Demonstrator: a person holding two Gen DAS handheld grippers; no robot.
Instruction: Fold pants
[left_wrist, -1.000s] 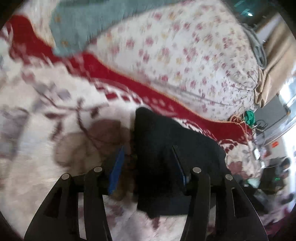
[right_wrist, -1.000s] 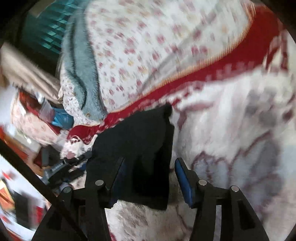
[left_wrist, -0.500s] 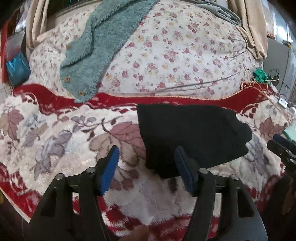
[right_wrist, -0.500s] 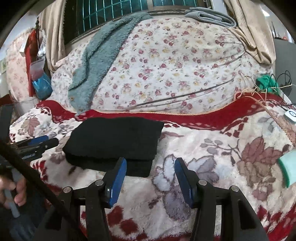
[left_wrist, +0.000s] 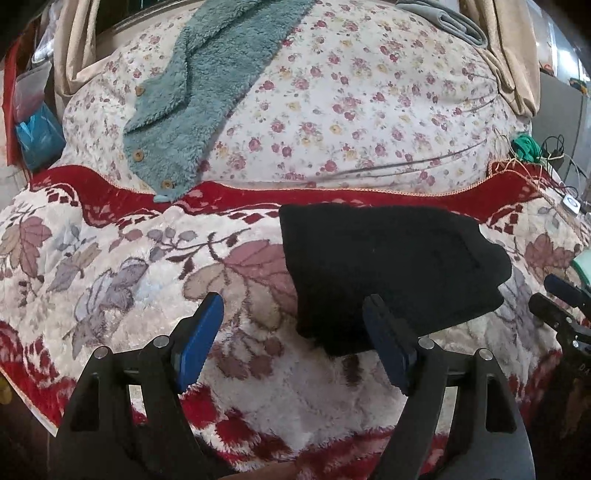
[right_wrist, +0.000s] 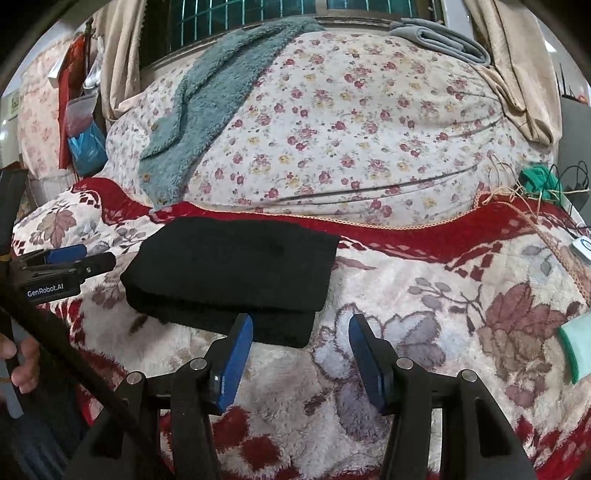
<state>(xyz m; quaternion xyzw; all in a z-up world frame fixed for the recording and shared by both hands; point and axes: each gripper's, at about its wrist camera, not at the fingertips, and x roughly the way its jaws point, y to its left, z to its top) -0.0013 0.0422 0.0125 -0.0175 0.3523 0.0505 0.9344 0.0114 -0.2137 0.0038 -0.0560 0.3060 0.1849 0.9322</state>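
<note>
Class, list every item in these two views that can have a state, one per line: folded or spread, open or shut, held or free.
black pants: folded into a stack, lying free on the blanket
left gripper: open, jaws just been opening, nothing between them
right gripper: open, empty
teal fleece garment: spread, draped over the floral quilt
grey towel: folded

Quick count: one folded black pair of pants (right_wrist: 229, 273), lying on one fluffy red-and-cream leaf-patterned blanket (right_wrist: 424, 317). One big floral-print bedding bundle (right_wrist: 351, 133) behind it, with one teal fuzzy buttoned garment (right_wrist: 207, 110) draped on top and one folded grey towel (right_wrist: 439, 38). Two grippers, each with two blue-padded fingers (right_wrist: 236, 354). One green tangle of cord (right_wrist: 539, 177) at the side.
</note>
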